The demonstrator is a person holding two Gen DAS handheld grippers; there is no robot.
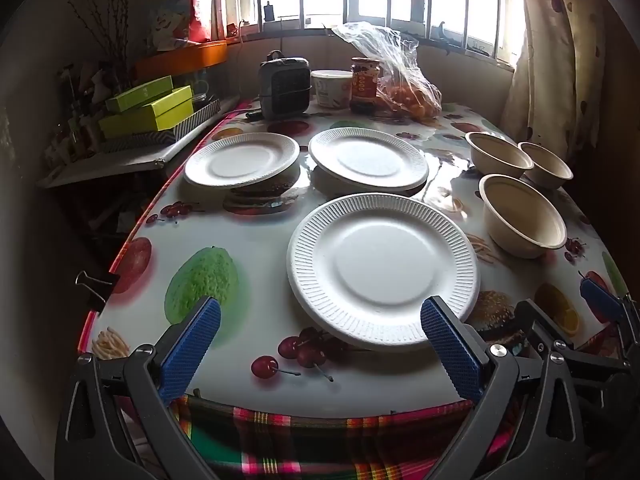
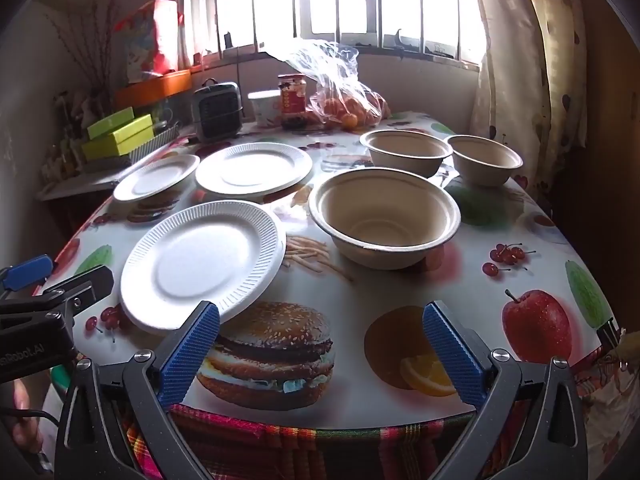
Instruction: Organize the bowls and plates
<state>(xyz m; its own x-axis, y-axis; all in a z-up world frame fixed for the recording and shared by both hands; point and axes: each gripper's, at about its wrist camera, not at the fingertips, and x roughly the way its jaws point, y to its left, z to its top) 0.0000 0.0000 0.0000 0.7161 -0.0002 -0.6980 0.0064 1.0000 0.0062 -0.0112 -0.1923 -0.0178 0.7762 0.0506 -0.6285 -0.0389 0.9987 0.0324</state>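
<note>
From the left wrist view, nothing looks sorted yet. The nearest white ribbed paper plate (image 1: 383, 270) lies flat on the fruit-printed glossy tablecloth (image 1: 248, 248), and I take it as the landmark. Beyond it, well apart, sit two more white paper plates, one to the far left (image 1: 241, 159) and one straight behind (image 1: 368, 158), each single and unstacked. To its right stand three beige paper bowls: the closest bowl (image 1: 522, 216) near the landmark plate, and two further bowls (image 1: 500, 155) (image 1: 545, 165) behind, side by side. The left gripper (image 1: 320, 344) hangs low at the table's near edge, level and pointing forward, its blue ribbed pads (image 1: 192, 348) spread wide, holding nothing; the right pad overlaps the plate's near rim in the picture, though contact cannot be told.

From the right wrist view, the same landmark plate (image 2: 202, 268) lies to the left, with the big beige bowl (image 2: 384, 218) just right of it, and both far bowls (image 2: 406, 152) (image 2: 484, 160) separate. All stacking appears still to do. The right gripper (image 2: 320, 344) is also spread wide and empty, low over the burger print at the near edge, level.
</note>
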